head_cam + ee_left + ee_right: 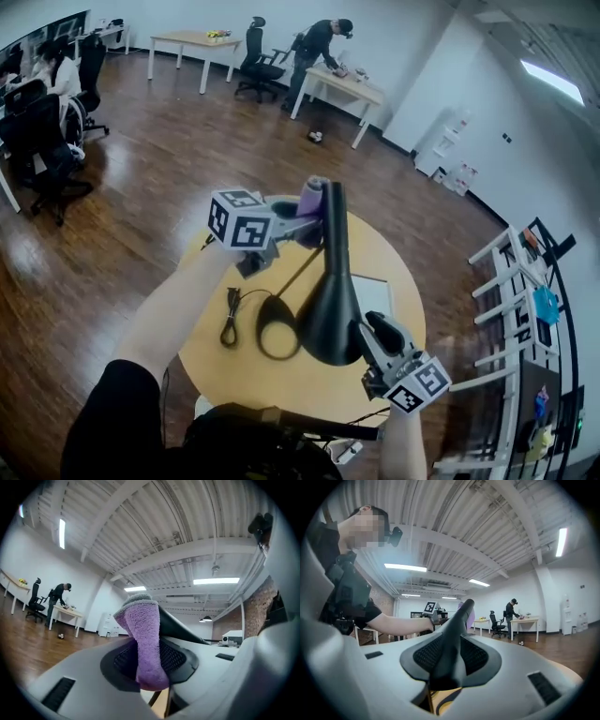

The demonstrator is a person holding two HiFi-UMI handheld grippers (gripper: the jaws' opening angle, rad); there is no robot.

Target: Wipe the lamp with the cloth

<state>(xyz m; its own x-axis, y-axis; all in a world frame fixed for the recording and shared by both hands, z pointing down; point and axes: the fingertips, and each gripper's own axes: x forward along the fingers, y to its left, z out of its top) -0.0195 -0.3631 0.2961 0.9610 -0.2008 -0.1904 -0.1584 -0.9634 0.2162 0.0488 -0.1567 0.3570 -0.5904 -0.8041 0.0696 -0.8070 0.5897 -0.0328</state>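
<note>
Right gripper [375, 334] is clamped on the wide lower end of the lamp [333, 300] to brace it. Left gripper [300, 221] has its jaws nearly together, pinching the purple cloth [145, 644] at the lamp's top tip, ready to wipe. The base ring [260, 330] sits near the middle of the table [405, 274]. I can't confirm cloth-to-lamp contact, and the lamp head hides part of the base.

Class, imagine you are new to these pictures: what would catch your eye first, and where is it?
A black lamp rises over the round table, its wide end clamped in the right gripper. At its narrow top, the left gripper holds a purple cloth against it.
</note>
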